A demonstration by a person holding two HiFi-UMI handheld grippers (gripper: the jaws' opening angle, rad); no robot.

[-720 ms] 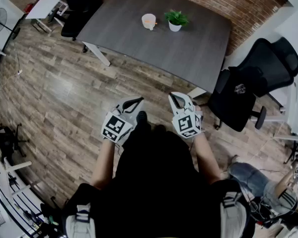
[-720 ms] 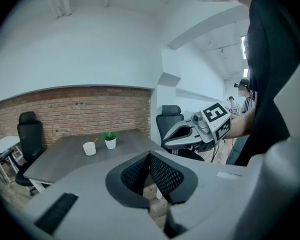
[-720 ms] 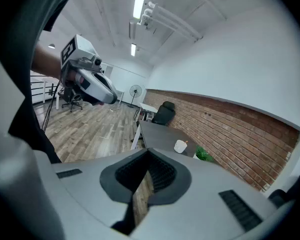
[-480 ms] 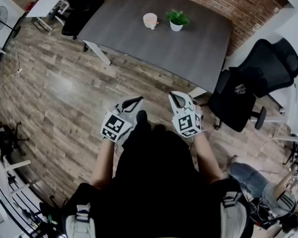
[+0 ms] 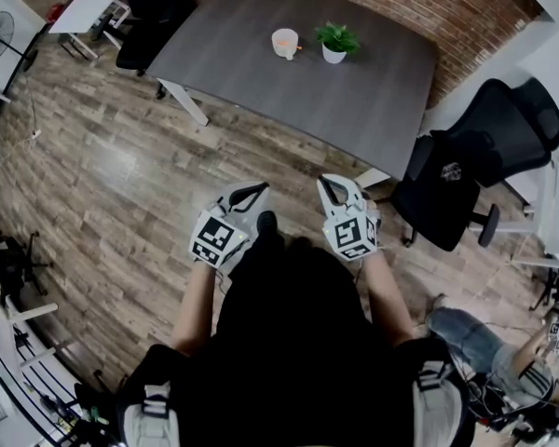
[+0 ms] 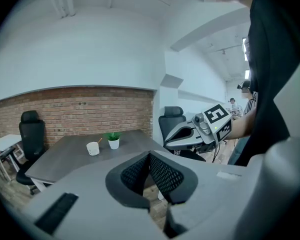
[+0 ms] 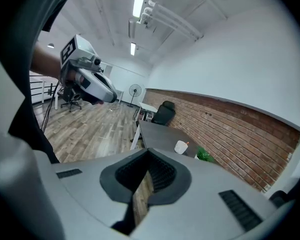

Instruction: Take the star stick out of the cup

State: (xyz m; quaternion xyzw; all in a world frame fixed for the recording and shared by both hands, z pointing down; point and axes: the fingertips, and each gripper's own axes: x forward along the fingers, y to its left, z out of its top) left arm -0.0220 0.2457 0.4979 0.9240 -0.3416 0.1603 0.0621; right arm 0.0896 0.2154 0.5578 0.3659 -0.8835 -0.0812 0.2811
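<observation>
Standing well apart from the grey table (image 5: 242, 68), the person holds the left gripper (image 5: 252, 194) and the right gripper (image 5: 328, 190) close in front of the body, over the wooden floor (image 5: 121, 175). The task therefore looks to be at its very start, with nothing reached for yet. The cup (image 5: 284, 42) sits upright towards the far edge of the table, just beside a small potted plant (image 5: 334, 41). The star stick (image 6: 99, 141) is in the cup, showing only as a thin orange sliver over the rim; its star end is too small to make out. Each gripper's own view shows its jaws together at the tips with nothing between them, only floor showing through the slit below. All of the work is left, as I judge it: walking up to the table, parting one pair of jaws, closing them on the stick above the rim and lifting it straight up, perhaps with the other gripper steadying the cup. As for writing, nothing can be read. The marker cubes (image 5: 214, 238) carry black-and-white square patterns, not words. The black office chair (image 5: 438, 198) to the right has a pale emblem on its back that is too small to read, and the cup and plant pot look plain.
</observation>
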